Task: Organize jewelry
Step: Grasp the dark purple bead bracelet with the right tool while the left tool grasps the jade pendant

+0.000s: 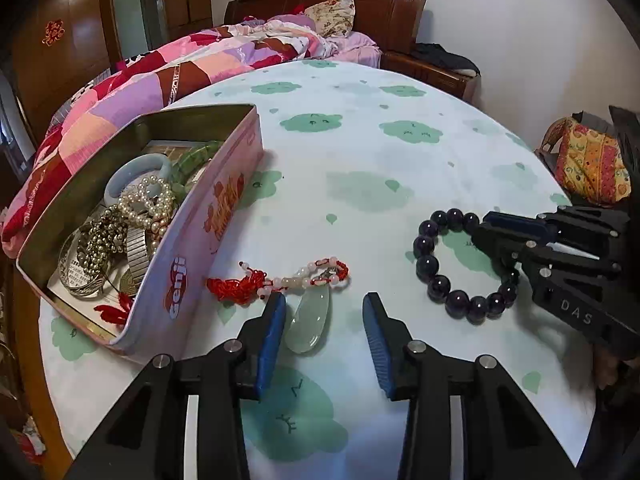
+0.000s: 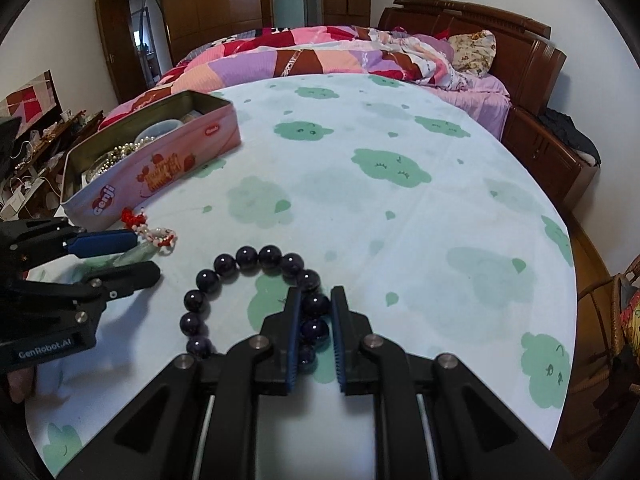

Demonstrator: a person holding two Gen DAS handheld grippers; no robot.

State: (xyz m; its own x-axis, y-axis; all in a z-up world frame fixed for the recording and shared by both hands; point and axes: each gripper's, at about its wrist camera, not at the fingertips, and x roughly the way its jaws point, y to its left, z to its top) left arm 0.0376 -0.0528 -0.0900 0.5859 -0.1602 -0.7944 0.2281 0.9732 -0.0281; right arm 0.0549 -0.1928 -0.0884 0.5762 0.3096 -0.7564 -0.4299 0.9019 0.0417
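1. Left wrist view: the pink tin (image 1: 168, 280) at the left of the frame already holds pearl strands, a pale bangle, a metal watch band and gold beads, so much of the sorting looks done. Two pieces remain on the tablecloth (image 1: 360, 152).
2. The jade pendant (image 1: 306, 322) on its red knotted cord lies at lower centre. The left gripper (image 1: 324, 312) straddles it, jaws part open; one blue pad touches the stone, the other stands clear, so it is not yet gripped.
3. Right wrist view: the right gripper (image 2: 316, 312), at lower centre, is clamped on beads of the dark bead bracelet (image 2: 256, 300), which lies on the cloth.
4. Materials: the pendant is a smooth, translucent teardrop; the bracelet's beads are glossy, round and deep purple; the tin is thin printed metal with a dull gold interior; the cloth is soft, with green cloud prints.
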